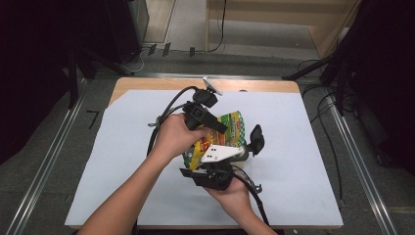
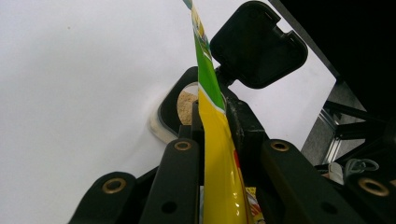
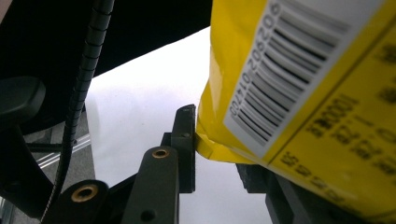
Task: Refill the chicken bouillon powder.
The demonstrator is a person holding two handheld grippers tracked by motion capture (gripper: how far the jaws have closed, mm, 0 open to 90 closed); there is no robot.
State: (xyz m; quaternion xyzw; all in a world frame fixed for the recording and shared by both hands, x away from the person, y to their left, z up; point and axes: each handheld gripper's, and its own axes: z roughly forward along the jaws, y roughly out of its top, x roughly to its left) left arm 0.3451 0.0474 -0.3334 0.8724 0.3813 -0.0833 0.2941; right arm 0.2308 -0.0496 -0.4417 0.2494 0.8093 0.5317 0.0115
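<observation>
both grippers, left and right, clamped on glossy yellow-green snack pouch; barcode on yellow back, upright.

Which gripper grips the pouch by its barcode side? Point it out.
The right gripper: the barcode on the pouch sits just above its jaws. The left gripper pinches a green-and-yellow edge instead.

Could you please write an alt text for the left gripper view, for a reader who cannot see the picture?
The left claw is shut on the edge of a yellow and green food pouch, which rises edge-on through the middle of the picture. Behind it, on the white table cover, stands a container of tan powder with its black flip lid open.
</observation>
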